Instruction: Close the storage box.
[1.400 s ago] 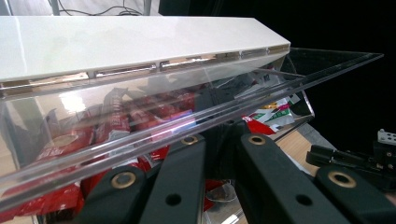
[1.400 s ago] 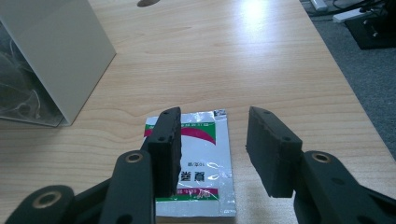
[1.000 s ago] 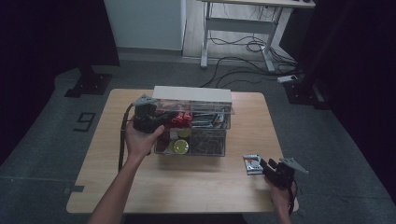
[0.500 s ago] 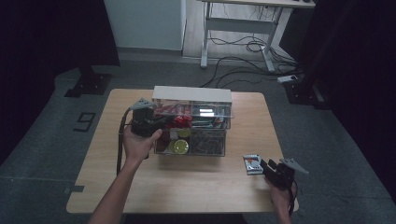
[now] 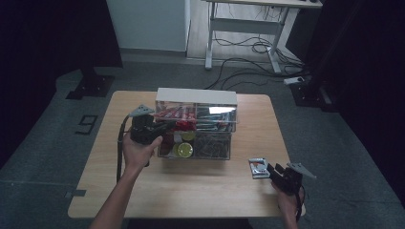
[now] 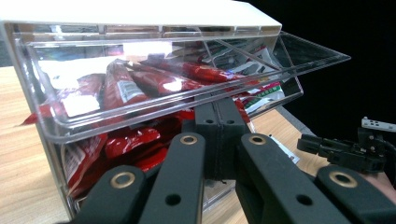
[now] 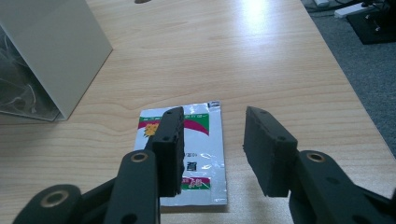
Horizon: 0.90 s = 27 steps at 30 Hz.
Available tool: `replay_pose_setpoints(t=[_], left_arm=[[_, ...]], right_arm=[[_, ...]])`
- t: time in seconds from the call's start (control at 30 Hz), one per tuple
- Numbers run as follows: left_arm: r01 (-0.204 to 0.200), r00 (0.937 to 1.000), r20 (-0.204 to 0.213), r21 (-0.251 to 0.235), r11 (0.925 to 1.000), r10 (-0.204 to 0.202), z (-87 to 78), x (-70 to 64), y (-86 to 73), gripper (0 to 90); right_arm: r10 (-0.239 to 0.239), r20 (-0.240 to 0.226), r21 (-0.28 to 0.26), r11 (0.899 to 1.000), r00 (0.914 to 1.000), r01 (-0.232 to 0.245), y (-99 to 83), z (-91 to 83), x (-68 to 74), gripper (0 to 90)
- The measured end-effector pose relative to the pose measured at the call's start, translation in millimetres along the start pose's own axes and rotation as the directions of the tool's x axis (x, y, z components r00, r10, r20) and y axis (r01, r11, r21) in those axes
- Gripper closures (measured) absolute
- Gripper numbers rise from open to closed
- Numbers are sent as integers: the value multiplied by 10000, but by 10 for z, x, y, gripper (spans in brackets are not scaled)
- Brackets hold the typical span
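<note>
Sachet lies flat between the right gripper's parted jaws.

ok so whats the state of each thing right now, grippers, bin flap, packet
left gripper: fingers shut, at the edge of the upper flap
right gripper: fingers open, holding nothing, just over the sachet
upper bin flap: tilted open
storage box: upright on the table, red packets inside
sachet: flat on the table, not gripped
table: bearing the box and sachet

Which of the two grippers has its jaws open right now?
The right gripper, jaws spread above the packet. The left gripper has its jaws pressed together at the clear bin.
</note>
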<state>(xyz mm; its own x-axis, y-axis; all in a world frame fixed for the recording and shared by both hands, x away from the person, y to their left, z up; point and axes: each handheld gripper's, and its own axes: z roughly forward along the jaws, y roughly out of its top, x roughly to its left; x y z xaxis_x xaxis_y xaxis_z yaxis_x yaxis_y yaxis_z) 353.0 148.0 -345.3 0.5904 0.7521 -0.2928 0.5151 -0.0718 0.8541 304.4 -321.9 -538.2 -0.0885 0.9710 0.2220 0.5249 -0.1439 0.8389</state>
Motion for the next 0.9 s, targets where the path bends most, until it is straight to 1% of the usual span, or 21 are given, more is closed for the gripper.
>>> replay_pose_setpoints(t=[0.17, 0.4, 0.47, 0.57, 0.6, 0.9], left_arm=[[21, 10000, 20, 16, 10000, -22, -30, 11, -43, 897], [74, 9999, 86, 81, 9999, -75, -51, 38, -121, 896], [145, 9998, 122, 33, 9999, -146, -63, 46, -144, 895], [202, 9994, 285, -13, 9998, -201, -81, 51, -166, 894], [198, 9994, 295, -15, 9998, -197, -85, 52, -173, 893], [300, 9990, 342, -102, 9995, -296, -90, 79, -253, 870]], right_arm=[[-96, 13, 9, 10000, 10000, 96, -8, 7, -1, 577], [-91, 27, 74, 9999, 10000, 91, -20, 13, 9, 577], [-71, 36, 94, 9999, 10000, 71, -24, 13, 8, 578], [-71, 35, 121, 9999, 10000, 71, -32, 20, 4, 578], [-89, 52, 190, 9998, 9999, 88, -34, 18, 2, 578], [-148, 90, 264, 9995, 9999, 145, -54, 29, 5, 577]])
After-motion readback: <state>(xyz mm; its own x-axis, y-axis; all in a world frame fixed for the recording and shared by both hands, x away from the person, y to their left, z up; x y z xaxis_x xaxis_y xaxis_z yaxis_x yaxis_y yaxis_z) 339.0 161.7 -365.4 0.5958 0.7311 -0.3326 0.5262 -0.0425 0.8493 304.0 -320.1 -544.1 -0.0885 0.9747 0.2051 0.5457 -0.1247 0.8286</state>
